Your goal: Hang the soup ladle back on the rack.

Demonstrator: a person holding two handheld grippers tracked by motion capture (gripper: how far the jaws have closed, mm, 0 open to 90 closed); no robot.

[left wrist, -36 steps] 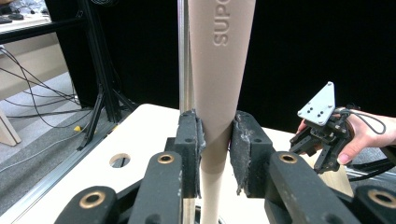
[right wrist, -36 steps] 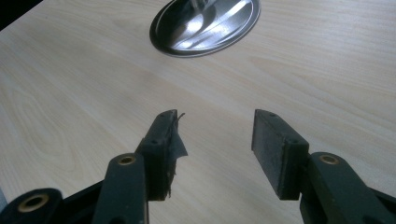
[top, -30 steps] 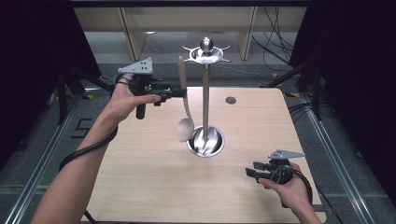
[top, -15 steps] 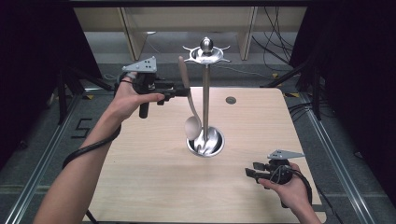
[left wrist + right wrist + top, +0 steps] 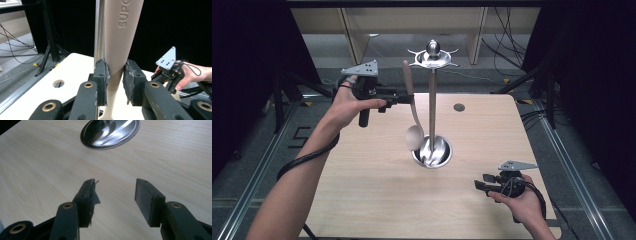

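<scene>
Spoon [image 5: 411, 107] — one, beige — hangs pinched in the left tool [image 5: 406, 97] beside the single steel stand [image 5: 432, 100] mid-tabletop [image 5: 362, 195]. Right tool [image 5: 482, 184], jaws spread with nothing between them, rests near the front right corner — bare wood around it.

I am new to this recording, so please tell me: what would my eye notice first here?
First, the tall steel utensil stand at the middle of the wooden table. Next, the beige spoon held upright beside its pole, bowl down, clamped in the left hand-held gripper. The right hand-held gripper rests open near the table's front right corner.
</scene>
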